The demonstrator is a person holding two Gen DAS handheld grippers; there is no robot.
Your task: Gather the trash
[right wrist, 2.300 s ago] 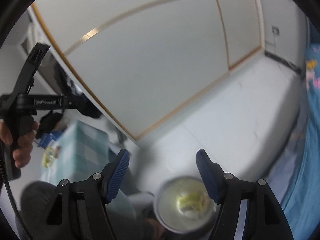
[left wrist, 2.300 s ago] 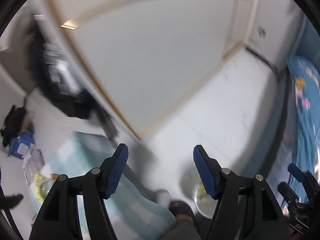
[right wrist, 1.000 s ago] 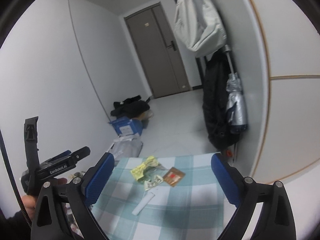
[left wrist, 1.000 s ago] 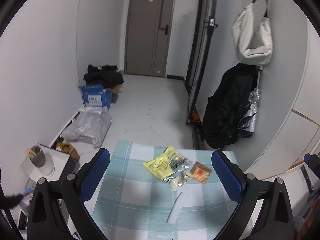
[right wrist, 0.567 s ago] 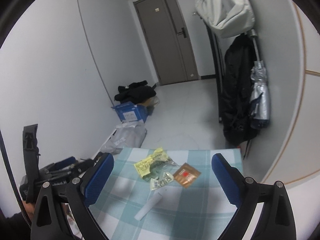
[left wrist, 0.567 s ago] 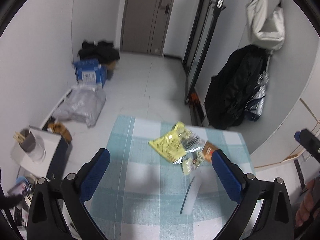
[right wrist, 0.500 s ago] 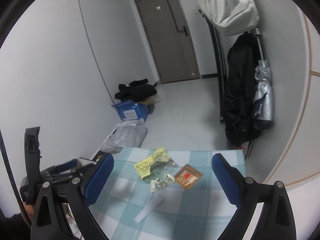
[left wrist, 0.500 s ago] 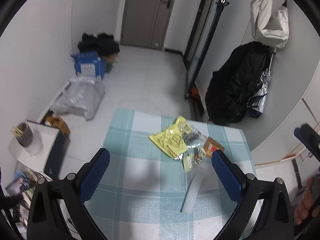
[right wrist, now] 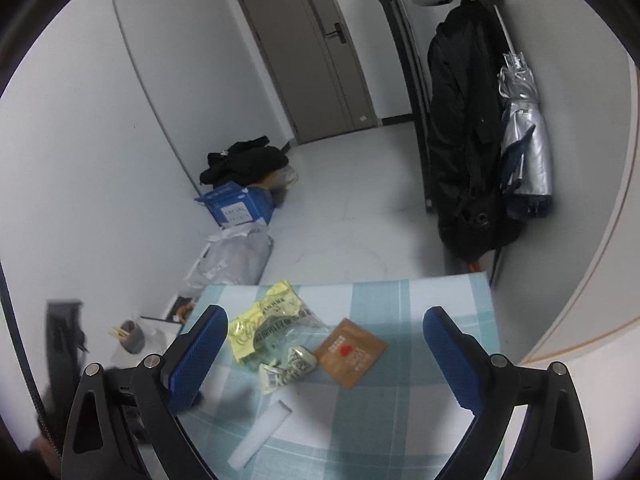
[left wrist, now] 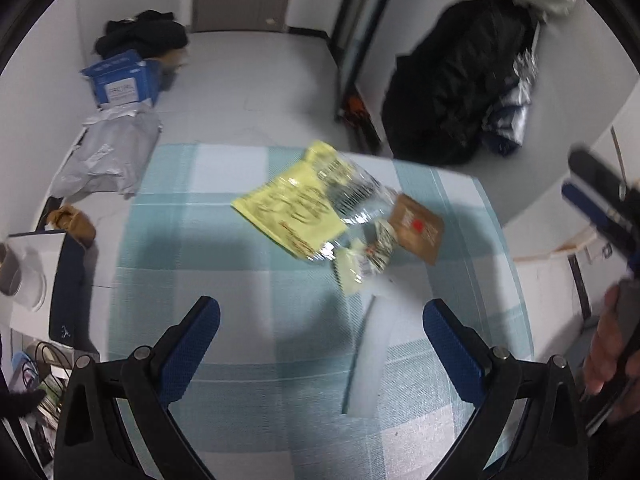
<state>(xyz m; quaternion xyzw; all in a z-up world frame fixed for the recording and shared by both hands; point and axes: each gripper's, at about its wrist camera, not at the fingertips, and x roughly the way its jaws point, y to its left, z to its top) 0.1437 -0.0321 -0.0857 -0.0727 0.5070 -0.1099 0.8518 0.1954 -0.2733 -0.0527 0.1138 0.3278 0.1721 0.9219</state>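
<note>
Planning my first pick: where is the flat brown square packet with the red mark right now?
The flat brown square packet lies on the checked tablecloth, right of the yellow crinkled wrapper in both wrist views.

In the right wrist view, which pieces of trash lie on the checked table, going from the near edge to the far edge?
White paper strip → small crumpled wrapper → brown packet with a red mark → yellow and clear plastic bag.
</note>
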